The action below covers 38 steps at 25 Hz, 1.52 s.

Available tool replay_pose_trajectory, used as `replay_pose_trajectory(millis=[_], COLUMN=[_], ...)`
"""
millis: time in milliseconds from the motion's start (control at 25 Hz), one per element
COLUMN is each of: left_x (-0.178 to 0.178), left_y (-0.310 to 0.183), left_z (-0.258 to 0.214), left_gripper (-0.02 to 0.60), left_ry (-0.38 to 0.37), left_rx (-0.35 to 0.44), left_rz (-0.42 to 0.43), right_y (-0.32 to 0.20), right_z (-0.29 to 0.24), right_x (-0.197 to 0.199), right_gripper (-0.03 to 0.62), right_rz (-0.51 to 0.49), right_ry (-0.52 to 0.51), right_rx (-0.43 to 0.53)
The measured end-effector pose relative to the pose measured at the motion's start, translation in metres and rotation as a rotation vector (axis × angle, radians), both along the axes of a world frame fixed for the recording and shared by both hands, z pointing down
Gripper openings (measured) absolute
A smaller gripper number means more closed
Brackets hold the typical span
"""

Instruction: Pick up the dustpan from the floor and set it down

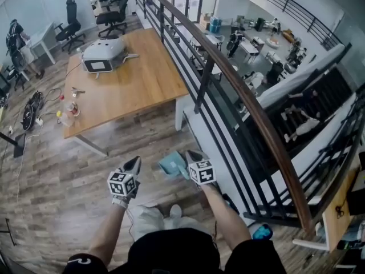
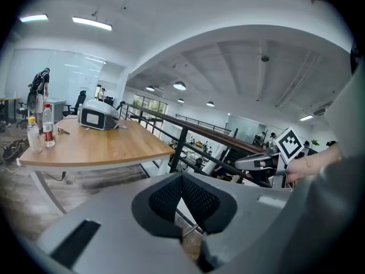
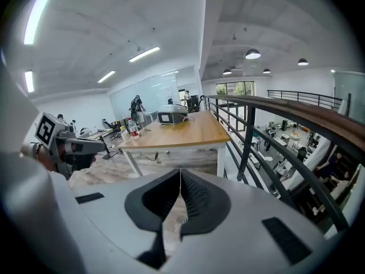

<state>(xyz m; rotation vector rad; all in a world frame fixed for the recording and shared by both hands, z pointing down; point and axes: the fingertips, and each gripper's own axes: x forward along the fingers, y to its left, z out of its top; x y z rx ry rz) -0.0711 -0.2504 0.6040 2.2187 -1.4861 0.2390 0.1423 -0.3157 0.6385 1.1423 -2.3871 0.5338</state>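
My left gripper (image 1: 135,163) and right gripper (image 1: 191,155) both have jaws pressed together, empty. The teal dustpan (image 1: 172,164) sits just beside the right one, over the wood-plank floor (image 1: 68,176), between a wooden table (image 1: 131,79) and a black railing (image 1: 228,79).

A pale teal dustpan (image 1: 173,164) lies flat on the wood-plank floor (image 1: 57,210), close to the floor's edge at the foot of the railing (image 1: 228,96), its broad pan seen from above, one side partly hidden and its handle not discernible.
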Motion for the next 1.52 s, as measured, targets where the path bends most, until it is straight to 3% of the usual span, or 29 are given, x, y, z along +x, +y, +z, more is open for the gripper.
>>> replay_pose_trajectory(millis=[640,1520], left_x=[0.002,-0.002], left_y=[-0.018,-0.011], left_z=[-0.072,-0.088], left_gripper=[-0.003,-0.003], left_ry=[-0.026,-0.044], left_rx=[0.098,0.121], left_rz=[0.012,0.019], right_y=[-0.006,0.004], right_z=[-0.093,-0.105], right_x=[0.001,0.0], right_gripper=[-0.003,-0.005], right_rz=[-0.072,-0.053], right_ry=[-0.018,-0.052], right_rx=[0.14,0.141])
